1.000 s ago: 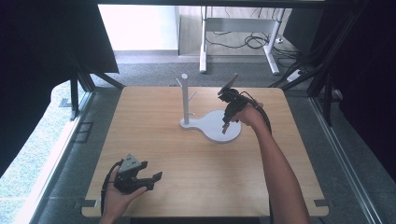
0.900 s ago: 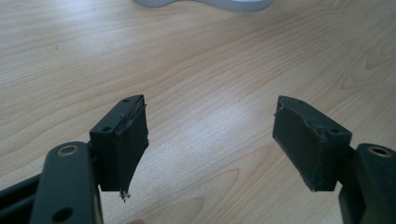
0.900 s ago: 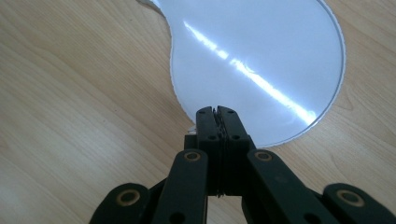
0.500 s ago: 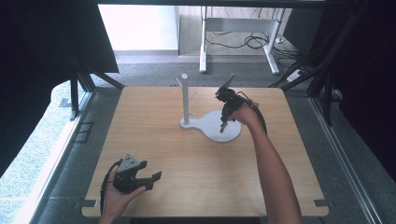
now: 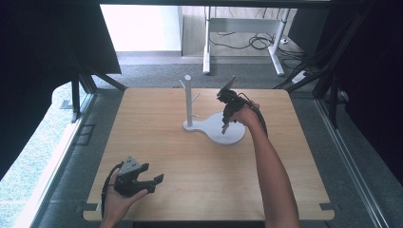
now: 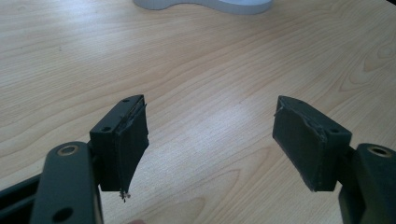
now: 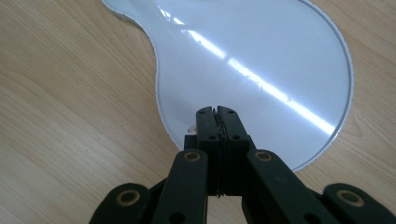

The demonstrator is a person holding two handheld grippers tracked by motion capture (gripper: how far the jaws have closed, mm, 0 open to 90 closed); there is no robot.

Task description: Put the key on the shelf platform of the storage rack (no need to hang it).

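My right gripper (image 5: 225, 124), center-right of the high view, hangs over the round end of the white stand base (image 5: 228, 135), jaws pressed together w/ nothing between. My left gripper (image 5: 153, 182), lower left, sits low over the wooden table (image 5: 157, 137), jaws spread wide & empty. The stand's post (image 5: 188, 99) is upright at center.

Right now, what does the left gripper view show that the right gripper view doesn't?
The left gripper view shows the left gripper with jaws wide apart over bare wood, the white stand base only as a far sliver. The right gripper view shows the right gripper with jaws pressed together, directly above that glossy base. Both share the wooden table.
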